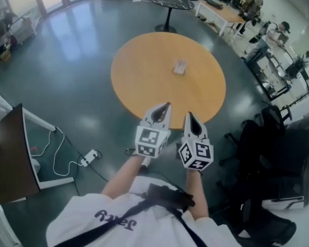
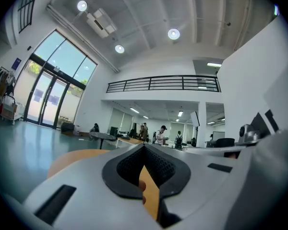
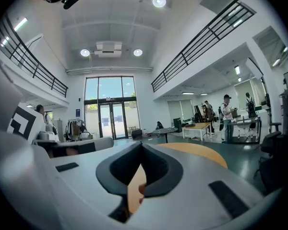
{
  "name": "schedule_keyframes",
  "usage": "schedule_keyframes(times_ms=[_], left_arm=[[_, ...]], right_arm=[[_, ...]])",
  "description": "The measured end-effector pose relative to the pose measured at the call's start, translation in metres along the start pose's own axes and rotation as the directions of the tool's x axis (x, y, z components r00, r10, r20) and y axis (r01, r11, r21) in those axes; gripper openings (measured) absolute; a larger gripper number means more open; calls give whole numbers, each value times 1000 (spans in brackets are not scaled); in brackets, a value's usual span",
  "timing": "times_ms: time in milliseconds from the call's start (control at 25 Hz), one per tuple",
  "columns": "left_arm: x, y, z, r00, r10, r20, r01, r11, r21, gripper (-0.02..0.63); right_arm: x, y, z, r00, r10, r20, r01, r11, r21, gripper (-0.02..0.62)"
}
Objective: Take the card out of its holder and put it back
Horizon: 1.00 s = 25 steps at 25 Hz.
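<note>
White left gripper (image 1: 167, 106): jaws pressed together, nothing between them; its tip is at the near edge of the table.
White right gripper (image 1: 188, 115): jaws pressed together too, holding nothing; just beside the left one.
Round orange table (image 1: 139, 81): one small thing lies on it.
Pale card holder (image 1: 180, 67): lies flat near the middle of the table, well apart from both grippers.
Its card: too small to tell if it is inside.
</note>
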State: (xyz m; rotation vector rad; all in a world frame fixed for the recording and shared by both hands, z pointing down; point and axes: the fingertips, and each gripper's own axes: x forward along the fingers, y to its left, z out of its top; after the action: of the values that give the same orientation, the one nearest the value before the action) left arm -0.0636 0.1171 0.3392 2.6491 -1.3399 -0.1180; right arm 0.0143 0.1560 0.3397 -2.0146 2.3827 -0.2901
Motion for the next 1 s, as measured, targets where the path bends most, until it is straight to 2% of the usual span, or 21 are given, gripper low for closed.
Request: schedule_keyframes(times_ms=[240, 520, 760, 1000], left_arm=[[45, 33, -2, 999, -31, -30, 31, 1000, -5, 11], [88, 42, -15, 996, -66, -53, 66, 998, 0, 11], [126, 41, -25, 991, -113, -74, 114, 993, 19, 11], [151, 55, -48, 979, -155, -134, 156, 988, -7, 11]], right_arm=[[56, -8, -1, 999, -46, -17, 46, 999, 2, 15], [93, -36, 1, 995, -102, -15, 102, 995, -5, 15], [119, -65, -6, 994, -107, -18, 108, 994, 18, 15], [146, -90, -16, 993, -107, -48, 108, 994, 33, 15]])
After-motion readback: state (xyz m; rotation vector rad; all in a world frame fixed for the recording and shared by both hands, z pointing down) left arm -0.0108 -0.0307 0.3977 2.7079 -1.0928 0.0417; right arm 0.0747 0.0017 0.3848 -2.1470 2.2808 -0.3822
